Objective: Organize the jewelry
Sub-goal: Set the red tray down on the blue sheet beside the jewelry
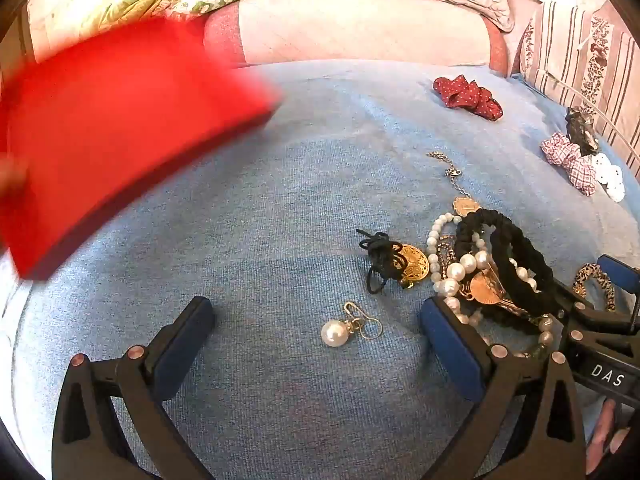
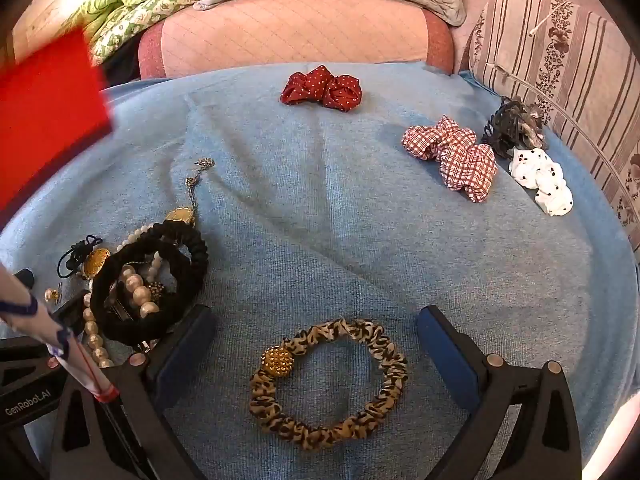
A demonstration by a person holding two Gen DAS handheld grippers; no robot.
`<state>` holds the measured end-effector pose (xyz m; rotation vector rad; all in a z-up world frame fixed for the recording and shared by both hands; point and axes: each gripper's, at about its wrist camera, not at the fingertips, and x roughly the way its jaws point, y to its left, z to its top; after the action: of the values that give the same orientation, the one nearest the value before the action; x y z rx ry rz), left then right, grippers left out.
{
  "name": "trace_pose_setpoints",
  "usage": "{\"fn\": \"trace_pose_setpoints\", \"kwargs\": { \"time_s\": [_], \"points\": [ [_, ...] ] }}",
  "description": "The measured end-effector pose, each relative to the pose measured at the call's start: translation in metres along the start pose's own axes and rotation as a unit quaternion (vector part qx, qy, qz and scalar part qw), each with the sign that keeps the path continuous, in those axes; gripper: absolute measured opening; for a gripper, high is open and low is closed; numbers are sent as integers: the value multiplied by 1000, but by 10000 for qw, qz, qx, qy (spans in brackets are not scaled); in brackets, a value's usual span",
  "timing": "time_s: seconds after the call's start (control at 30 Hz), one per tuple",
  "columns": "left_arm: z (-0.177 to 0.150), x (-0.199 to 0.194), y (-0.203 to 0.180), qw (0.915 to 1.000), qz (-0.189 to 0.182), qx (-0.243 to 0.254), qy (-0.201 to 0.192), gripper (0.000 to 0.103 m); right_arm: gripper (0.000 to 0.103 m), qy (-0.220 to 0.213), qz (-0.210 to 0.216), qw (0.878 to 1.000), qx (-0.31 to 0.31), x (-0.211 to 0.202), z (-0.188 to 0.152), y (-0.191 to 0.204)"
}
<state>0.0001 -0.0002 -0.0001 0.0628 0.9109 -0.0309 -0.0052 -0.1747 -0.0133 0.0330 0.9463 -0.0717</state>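
Observation:
My left gripper [image 1: 316,316] is open over a blue cloth, with a pearl earring [image 1: 340,330] lying between its fingers, untouched. To its right lies a jewelry heap: black hair ties [image 1: 516,264], pearl strands [image 1: 452,276], a gold pendant on black cord [image 1: 400,264] and a chain with a gold medal [image 1: 460,196]. A blurred red box [image 1: 120,132] is at the upper left. My right gripper [image 2: 316,320] is open around a leopard-print hair tie [image 2: 328,384] with a gold bead. The heap [image 2: 148,288] lies left of it.
Scrunchies rest on the far side of the blue cloth [image 2: 340,220]: dark red dotted [image 2: 320,88], red checked [image 2: 452,160], white dotted [image 2: 544,184], plus a black claw clip [image 2: 512,128]. Pillows and a green quilt lie beyond. A striped cushion [image 2: 560,60] borders the right.

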Motion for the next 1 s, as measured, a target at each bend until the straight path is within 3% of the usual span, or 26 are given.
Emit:
{"fn": "trace_pose_setpoints", "kwargs": {
  "time_s": [0.73,0.87,1.0],
  "points": [
    [2,1,-2,10000,72,-30,-13,103,103,43,28,10000,53,-8,-3,-5],
    [3,-6,5,9997,-141,112,179,103,103,42,66,10000,40,-13,-5,-7],
    [-11,-28,19,9997,-76,-210,-124,103,103,-10,129,9997,199,-27,-14,-18]
  ]
}}
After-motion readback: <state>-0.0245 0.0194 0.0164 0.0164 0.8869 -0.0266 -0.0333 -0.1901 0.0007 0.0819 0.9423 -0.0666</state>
